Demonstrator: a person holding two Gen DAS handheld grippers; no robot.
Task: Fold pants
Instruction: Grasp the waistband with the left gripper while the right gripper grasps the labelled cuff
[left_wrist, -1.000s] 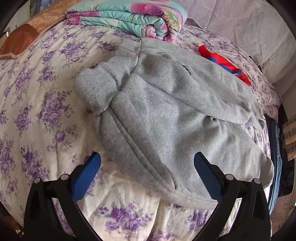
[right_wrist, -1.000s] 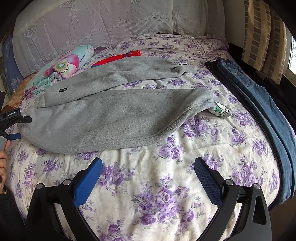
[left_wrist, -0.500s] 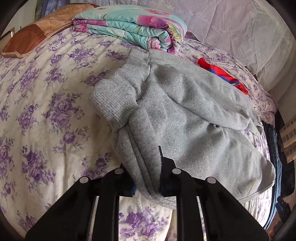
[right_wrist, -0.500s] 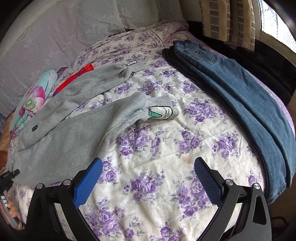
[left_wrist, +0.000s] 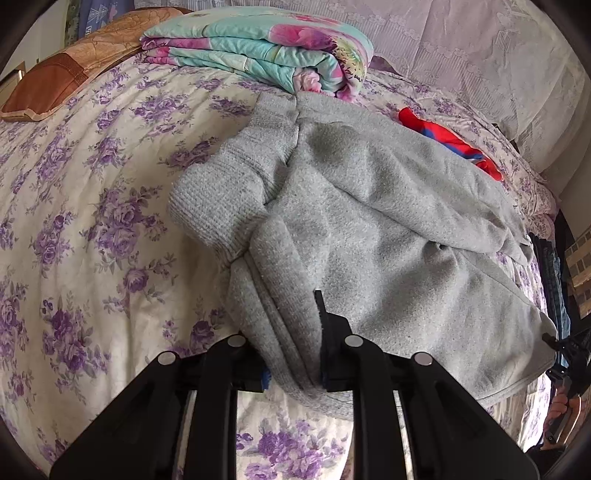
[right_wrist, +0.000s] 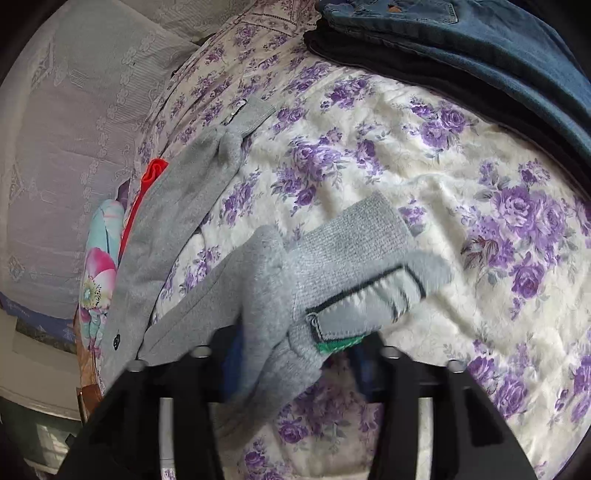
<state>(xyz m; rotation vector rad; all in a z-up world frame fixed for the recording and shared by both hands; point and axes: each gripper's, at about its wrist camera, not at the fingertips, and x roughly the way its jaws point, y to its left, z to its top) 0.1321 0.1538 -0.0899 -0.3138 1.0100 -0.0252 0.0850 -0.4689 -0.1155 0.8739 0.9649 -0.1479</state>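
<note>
Grey fleece pants (left_wrist: 369, 229) lie across a purple-flowered bedspread (left_wrist: 81, 229), ribbed waistband toward the left. My left gripper (left_wrist: 291, 369) is shut on the near waist edge of the pants. In the right wrist view my right gripper (right_wrist: 291, 354) is shut on a ribbed leg cuff (right_wrist: 354, 258) with a sewn label (right_wrist: 354, 314), lifted off the bed. The other leg (right_wrist: 184, 199) lies flat further back.
A folded teal-and-pink quilt (left_wrist: 266, 48) and a brown pillow (left_wrist: 55, 81) lie at the far side. A red-and-blue garment (left_wrist: 450, 144) sits behind the pants. Folded jeans (right_wrist: 498, 48) on dark cloth lie along the bed's right edge. A lace-covered headboard (left_wrist: 480, 55) backs the bed.
My left gripper closed on the waist edge and holds it. My right gripper moved in to the leg cuff, closed on it and lifted it.
</note>
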